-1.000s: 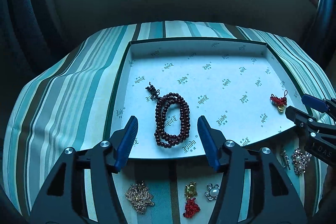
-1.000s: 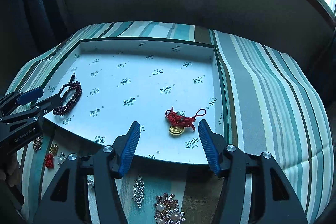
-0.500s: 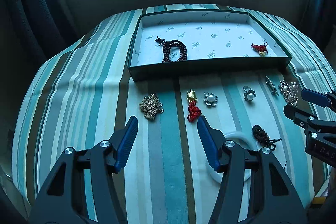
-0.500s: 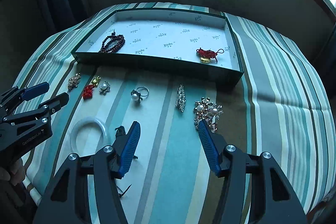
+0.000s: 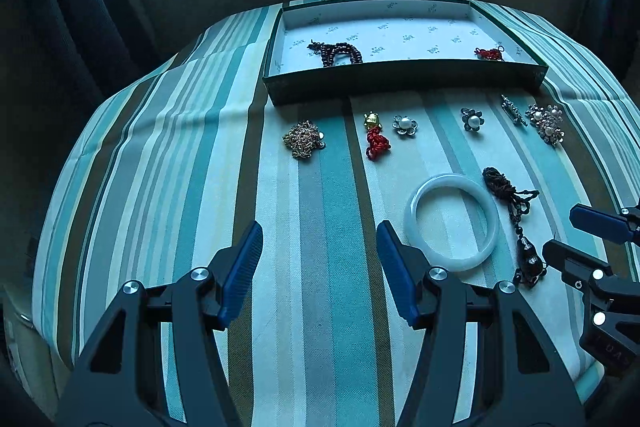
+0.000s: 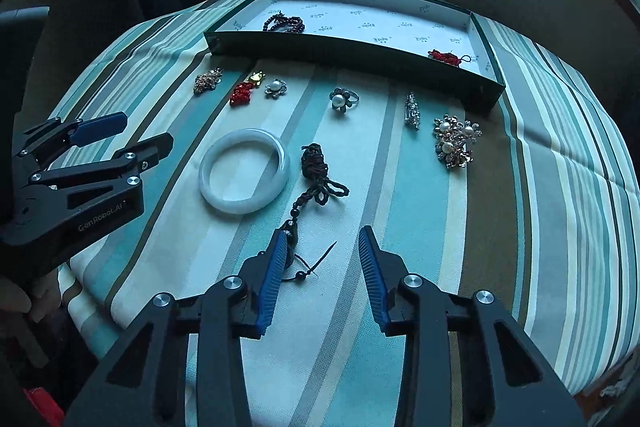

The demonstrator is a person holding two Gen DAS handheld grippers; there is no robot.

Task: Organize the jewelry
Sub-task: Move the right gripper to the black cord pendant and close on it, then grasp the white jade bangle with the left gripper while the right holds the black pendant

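Note:
A green box (image 5: 400,83) (image 6: 352,47) at the far side holds a dark bead bracelet (image 5: 336,51) and a red knot charm (image 5: 489,53). Loose pieces lie on the striped cloth in front of it. My left gripper (image 5: 320,259) (image 6: 132,135) stands open over bare cloth, left of a white bangle (image 5: 451,223) (image 6: 244,171). My right gripper (image 6: 323,255) (image 5: 576,239) is closing, and its pads press on nothing. A dark cord pendant (image 6: 316,171) (image 5: 510,195) ends at its left finger, and the thin cord tail lies between the fingers.
In a row before the box lie a gold chain cluster (image 5: 303,139), a red knot with gold charm (image 5: 376,143), a pearl flower (image 5: 405,125), a pearl ring (image 6: 342,99), a silver bar brooch (image 6: 412,111) and a pearl brooch (image 6: 456,141). The table edge runs close below both grippers.
Both grippers have drawn back from over the box to the near part of the table. The loose jewelry has come into view. The right jaws stand narrower than before.

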